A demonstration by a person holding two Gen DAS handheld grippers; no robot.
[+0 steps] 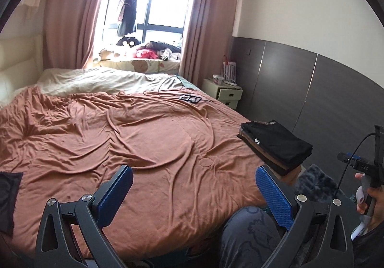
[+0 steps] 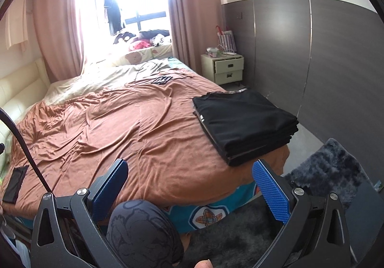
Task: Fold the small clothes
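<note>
With both claws, left claw [image 1: 194, 196] and right claw [image 2: 190, 192], held open and empty, the dark garment [image 1: 8, 198] at nine o'clock should be fetched next.

One bed [image 2: 153, 129], one stack of folded clothes [image 2: 244, 121], one nightstand [image 2: 223, 67] with two drawers, two curtains [image 1: 72, 16], two rugs [image 2: 328, 167]

Both grippers spread wide, nothing between the pads

The left gripper [image 1: 194, 198] fills the lower frame with its blue pads [image 1: 276, 198] far apart. The right gripper [image 2: 189, 193] sits the same way. A hand [image 1: 370, 198] grips a handle at the right edge of the left view; a patterned knee [image 2: 141, 229] shows at bottom centre.
</note>
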